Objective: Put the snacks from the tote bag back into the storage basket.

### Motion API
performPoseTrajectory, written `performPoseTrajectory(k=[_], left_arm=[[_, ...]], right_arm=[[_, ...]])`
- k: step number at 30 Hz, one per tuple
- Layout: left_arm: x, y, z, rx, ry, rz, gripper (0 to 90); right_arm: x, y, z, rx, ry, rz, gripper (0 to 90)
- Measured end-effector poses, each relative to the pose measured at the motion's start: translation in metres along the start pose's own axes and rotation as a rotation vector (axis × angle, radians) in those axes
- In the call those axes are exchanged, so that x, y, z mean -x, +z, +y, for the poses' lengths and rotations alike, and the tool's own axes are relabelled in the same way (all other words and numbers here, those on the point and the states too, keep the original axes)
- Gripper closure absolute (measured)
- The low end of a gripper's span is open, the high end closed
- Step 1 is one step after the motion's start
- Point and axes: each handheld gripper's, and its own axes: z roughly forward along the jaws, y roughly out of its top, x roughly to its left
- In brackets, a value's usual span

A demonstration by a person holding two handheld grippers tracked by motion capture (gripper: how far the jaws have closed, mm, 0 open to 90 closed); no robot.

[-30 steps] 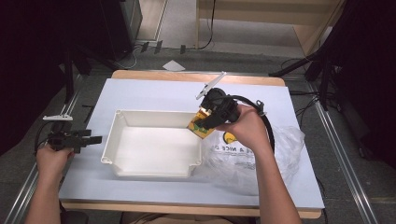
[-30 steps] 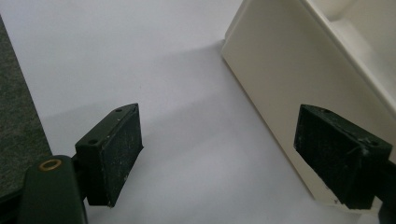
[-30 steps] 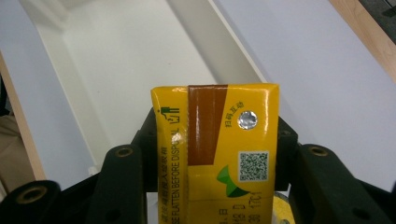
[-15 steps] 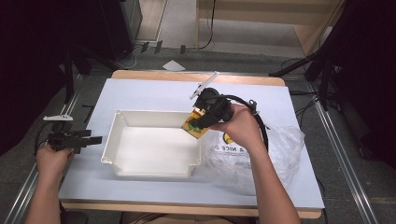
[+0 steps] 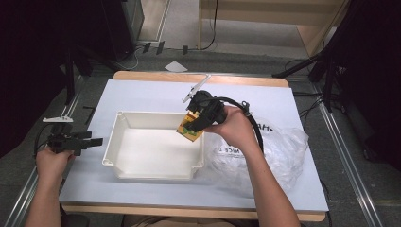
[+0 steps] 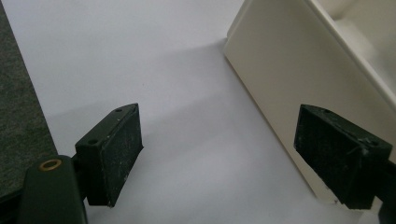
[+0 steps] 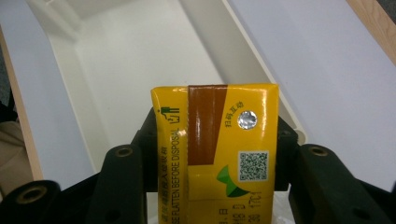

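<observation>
Now right tool (image 5: 191,126) pinching carton (image 5: 189,127) over bin (image 5: 153,172) rim; left tool (image 5: 94,141) spread.

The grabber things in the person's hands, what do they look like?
Both are black. The left gripper has two chunky rectangular jaws with scuffed flat pads and a brass-ringed hole. The right gripper has black arms with round screw holes, and a thick black cable loops from it. The person's forearms are bare, with no sleeves.

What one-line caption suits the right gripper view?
Right gripper clamps a yellow drink carton above the white bin.
</observation>
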Motion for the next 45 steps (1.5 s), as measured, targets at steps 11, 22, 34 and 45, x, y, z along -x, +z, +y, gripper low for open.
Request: performPoseTrajectory(k=[11, 22, 34, 45], left_arm=[[-0.001, -0.001, 0.000, 0.004, -0.003, -0.001, 16.2], [-0.001, -0.002, -0.001, 0.006, -0.003, -0.001, 16.2], [-0.002, -0.002, -0.001, 0.008, -0.005, -0.001, 16.2], [-0.002, -0.002, -0.001, 0.003, -0.001, -0.001, 16.2]], right_arm=[[-0.001, 0.014, 0.004, -0.009, -0.005, 0.014, 54.6], [0.001, 0.033, 0.005, -0.028, 0.000, 0.030, 54.6], [0.004, 0.051, 0.006, -0.042, 0.012, 0.020, 54.6], [0.012, 0.070, 0.003, -0.083, 0.026, 0.001, 54.5]])
